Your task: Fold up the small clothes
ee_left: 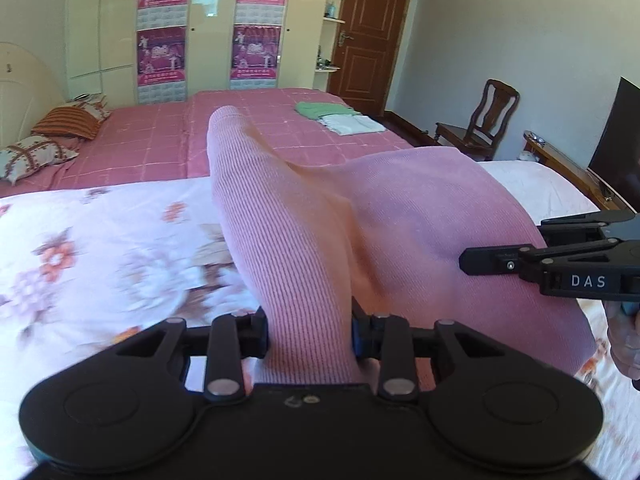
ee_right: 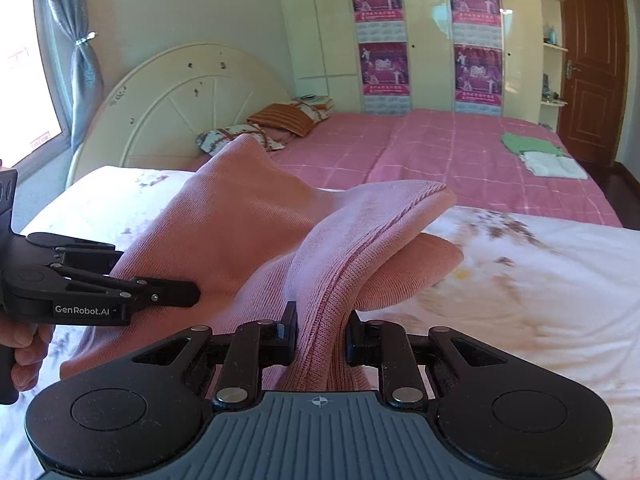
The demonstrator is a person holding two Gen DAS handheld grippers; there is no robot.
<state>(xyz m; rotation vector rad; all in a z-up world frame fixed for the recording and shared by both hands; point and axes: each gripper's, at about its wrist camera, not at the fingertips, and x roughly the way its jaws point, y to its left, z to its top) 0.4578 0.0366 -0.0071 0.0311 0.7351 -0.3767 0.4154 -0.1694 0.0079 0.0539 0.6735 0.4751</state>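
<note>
Pink ribbed knit garment pinched in left gripper and right gripper, raised above the floral white sheet, its lower part hidden behind the grippers, folded green and white clothes farther off on the pink checked bedspread, sheet pattern blurred.

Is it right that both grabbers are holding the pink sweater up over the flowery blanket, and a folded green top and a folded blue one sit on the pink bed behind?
Almost. The left gripper and right gripper do pinch the pink sweater above the flowery blanket. But beside the green top on the pink bed lies a white folded garment, not a blue one. The right wrist view shows it.
</note>
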